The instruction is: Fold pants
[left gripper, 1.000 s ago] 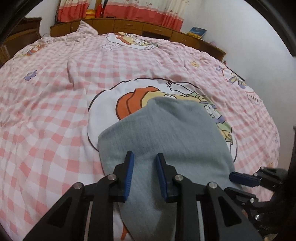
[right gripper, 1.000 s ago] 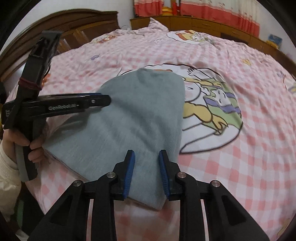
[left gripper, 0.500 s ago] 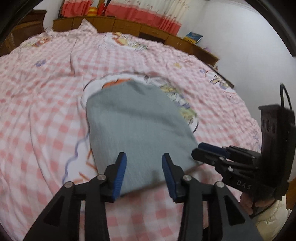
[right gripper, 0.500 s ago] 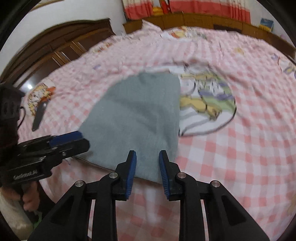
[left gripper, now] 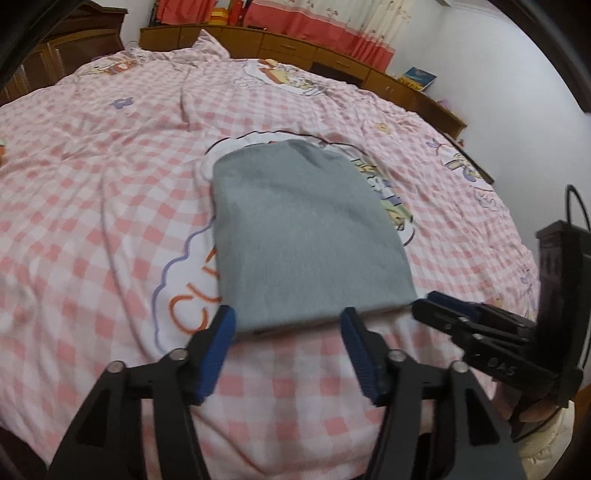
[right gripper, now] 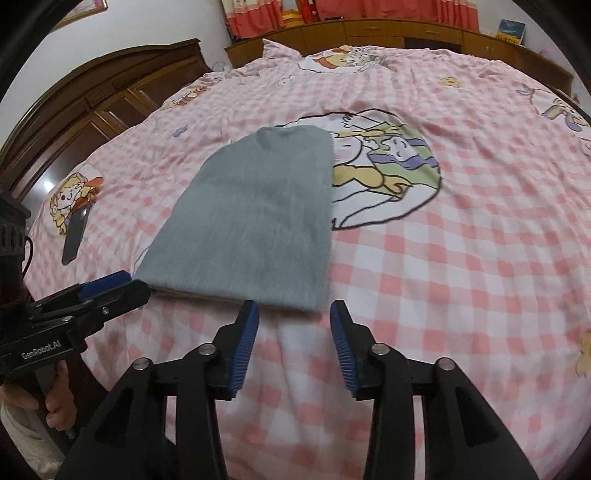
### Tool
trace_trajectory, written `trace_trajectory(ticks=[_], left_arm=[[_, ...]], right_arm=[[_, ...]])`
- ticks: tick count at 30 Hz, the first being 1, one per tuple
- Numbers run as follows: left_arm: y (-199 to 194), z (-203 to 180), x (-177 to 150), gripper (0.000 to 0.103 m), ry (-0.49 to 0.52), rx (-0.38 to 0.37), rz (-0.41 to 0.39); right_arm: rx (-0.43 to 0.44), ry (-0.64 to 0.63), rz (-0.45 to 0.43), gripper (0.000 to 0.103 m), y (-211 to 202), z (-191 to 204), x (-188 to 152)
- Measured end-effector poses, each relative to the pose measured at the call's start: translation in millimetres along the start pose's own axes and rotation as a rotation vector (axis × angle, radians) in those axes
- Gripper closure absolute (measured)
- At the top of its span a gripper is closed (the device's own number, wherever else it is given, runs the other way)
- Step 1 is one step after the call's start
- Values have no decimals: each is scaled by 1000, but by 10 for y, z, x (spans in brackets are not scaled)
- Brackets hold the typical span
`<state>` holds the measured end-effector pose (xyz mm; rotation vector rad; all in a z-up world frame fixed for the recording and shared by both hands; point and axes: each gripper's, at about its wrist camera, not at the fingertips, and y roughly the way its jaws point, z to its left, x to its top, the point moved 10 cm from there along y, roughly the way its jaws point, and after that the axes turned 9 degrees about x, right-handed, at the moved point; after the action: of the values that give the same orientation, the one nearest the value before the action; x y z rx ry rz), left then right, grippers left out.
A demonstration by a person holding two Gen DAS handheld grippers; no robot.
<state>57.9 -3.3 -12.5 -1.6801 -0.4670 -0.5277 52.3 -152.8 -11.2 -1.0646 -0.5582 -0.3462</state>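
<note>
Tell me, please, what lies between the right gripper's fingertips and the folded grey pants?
Only bare pink checked bedsheet separates the right gripper from the pants, as the right wrist view shows.

A bed [right gripper: 461, 258] in pink checked cover (cartoon prints) fills the room; wooden cabinets [left gripper: 325, 59], red-trimmed curtains [left gripper: 314, 22], white walls [left gripper: 498, 66].

Phone [right gripper: 75, 232] on pink checked bedspread [right gripper: 461, 258]

Open bedspread [right gripper: 424, 266] right of pants [right gripper: 255, 221]; phone [right gripper: 75, 236] (flat) left.
</note>
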Motion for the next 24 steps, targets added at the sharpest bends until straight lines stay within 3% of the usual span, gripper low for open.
trace_trajectory(ticks=[4, 7, 13, 19, 24], left_arm=[[59, 72, -107, 30, -13, 66, 39], [156, 106, -198, 17, -18, 97, 72], [449, 201, -354, 13, -21, 172, 142], [545, 169, -395, 1, -13, 169, 146], [587, 171, -409, 0, 0, 192, 146]], right_arm=[[-42, 14, 7, 45, -16, -65, -96], [-52, 30, 28, 43, 38, -116, -178], [-123, 12, 72, 41, 255, -187, -307], [-168, -25, 113, 23, 423, -164, -348], [-182, -31, 123, 21, 467, -179, -346]])
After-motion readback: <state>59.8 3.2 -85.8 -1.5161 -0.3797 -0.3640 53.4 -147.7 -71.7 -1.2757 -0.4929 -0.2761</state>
